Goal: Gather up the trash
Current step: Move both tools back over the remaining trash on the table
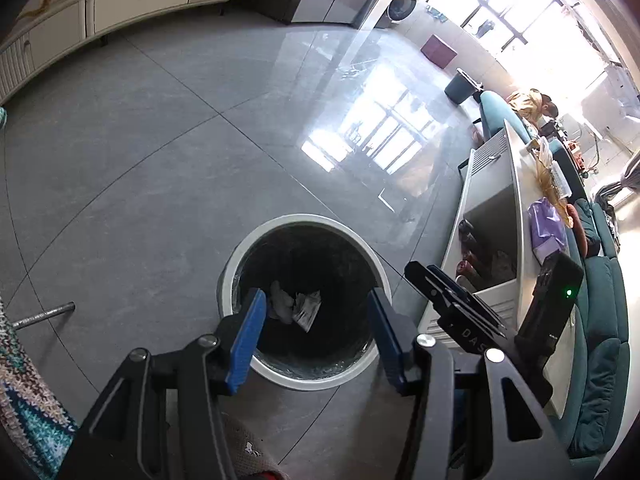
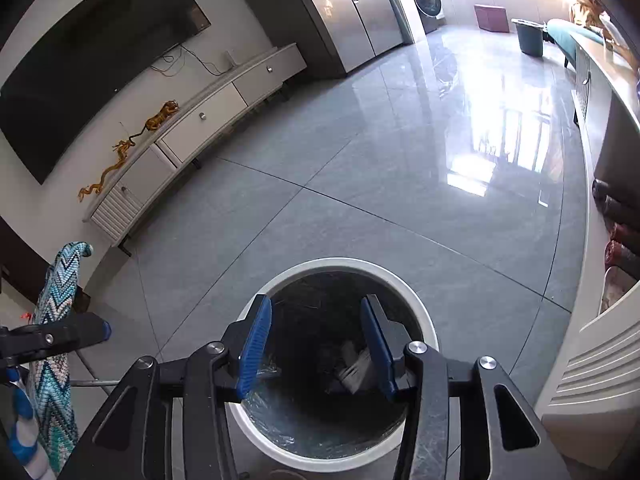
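Two wrist views, both directed down at a round white-rimmed waste bin with a dark liner (image 1: 240, 258) standing on a grey tiled floor (image 1: 140, 152).

Left view: the left gripper (image 1: 316, 300) hangs above the bin's mouth with its blue-padded fingers (image 1: 248, 332) spread wide and nothing between them. Crumpled pale paper and wrapper scraps (image 1: 298, 306) lie at the bottom of the bin, seen in the gap between the fingers and well below them. The right gripper (image 1: 444, 292) enters from the right edge, just beside the bin's rim; from here it cannot be told how far its jaws are parted.

Right view: the right gripper (image 2: 316, 312) is likewise held over the waste bin (image 2: 416, 300), fingers wide apart and empty. The scraps (image 2: 354, 368) lie deep inside, close behind the right-hand pad in the picture.

Surroundings: the floor (image 2: 360, 168) is glossy and mirrors bright windows. A low white cabinet with drawers (image 2: 208, 116) runs along the far wall under a dark flat screen (image 2: 88, 60), with golden dragon and tiger figures (image 2: 128, 144) on top. A pale low table with an open shelf (image 1: 492, 216) stands right of the bin, a teal sofa (image 1: 604, 320) beyond it. A zigzag-patterned knitted cloth in teal and white (image 2: 56, 320) hangs at the left edge. A dark bucket (image 2: 530, 38) and a maroon box (image 2: 492, 18) stand far across the room.
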Demonstrator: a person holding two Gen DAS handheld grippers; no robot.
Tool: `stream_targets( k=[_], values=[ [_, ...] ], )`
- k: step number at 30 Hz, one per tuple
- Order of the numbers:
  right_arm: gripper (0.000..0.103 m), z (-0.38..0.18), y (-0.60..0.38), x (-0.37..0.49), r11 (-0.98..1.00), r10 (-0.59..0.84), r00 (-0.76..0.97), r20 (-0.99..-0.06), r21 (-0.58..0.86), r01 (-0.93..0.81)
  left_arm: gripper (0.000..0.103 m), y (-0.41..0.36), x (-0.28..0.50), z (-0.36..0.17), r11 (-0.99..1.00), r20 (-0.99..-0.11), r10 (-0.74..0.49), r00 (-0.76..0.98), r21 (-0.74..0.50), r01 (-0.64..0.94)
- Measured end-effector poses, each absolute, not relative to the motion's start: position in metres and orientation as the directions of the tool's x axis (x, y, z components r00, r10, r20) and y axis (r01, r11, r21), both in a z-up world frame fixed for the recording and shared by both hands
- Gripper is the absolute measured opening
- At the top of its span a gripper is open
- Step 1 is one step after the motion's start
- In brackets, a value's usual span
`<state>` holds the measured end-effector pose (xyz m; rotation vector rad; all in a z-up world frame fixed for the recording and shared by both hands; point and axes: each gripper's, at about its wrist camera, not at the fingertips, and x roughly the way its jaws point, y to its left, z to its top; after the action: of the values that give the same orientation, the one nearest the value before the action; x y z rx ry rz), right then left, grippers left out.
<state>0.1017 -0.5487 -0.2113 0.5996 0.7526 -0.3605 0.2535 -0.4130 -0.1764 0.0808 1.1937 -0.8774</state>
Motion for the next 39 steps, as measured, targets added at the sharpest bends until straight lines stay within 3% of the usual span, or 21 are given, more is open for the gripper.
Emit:
stream_targets(
  k=[5,14,17,28,35,39],
  values=[
    [0.045,-0.176,-0.535,0.089,0.804,-0.111,0.713,-0.693,0.359,0.474,0.051,-0.385,0.245,-0.137,0.66,-0.787,-0.601,0.141,-0.389,0.643],
    [0.055,-0.096,-0.484,0.07,0.869,-0.123,0.801,-0.585,0.327,0.372,0.052,-0.313,0.224,-0.08,0.656,-0.728,-0.649,0.223,-0.386,0.649],
    [0.063,-0.074,-0.463,0.066,0.887,-0.117,0.826,-0.551,0.317,0.337,0.058,-0.287,0.214,-0.063,0.665,-0.713,-0.648,0.268,-0.358,0.655],
    [0.099,0.015,-0.386,0.043,0.936,-0.098,0.915,-0.39,0.276,0.218,0.059,-0.163,0.185,0.003,0.715,-0.593,-0.655,0.469,-0.285,0.639],
    [0.103,0.043,-0.356,0.03,0.95,-0.095,0.94,-0.328,0.251,0.184,0.059,-0.074,0.171,0.027,0.789,-0.509,-0.598,0.62,-0.237,0.566],
    [0.103,0.058,-0.337,0.024,0.962,-0.08,0.953,-0.294,0.229,0.151,0.059,-0.027,0.165,0.036,0.828,-0.507,-0.547,0.666,-0.209,0.521]
  ],
)
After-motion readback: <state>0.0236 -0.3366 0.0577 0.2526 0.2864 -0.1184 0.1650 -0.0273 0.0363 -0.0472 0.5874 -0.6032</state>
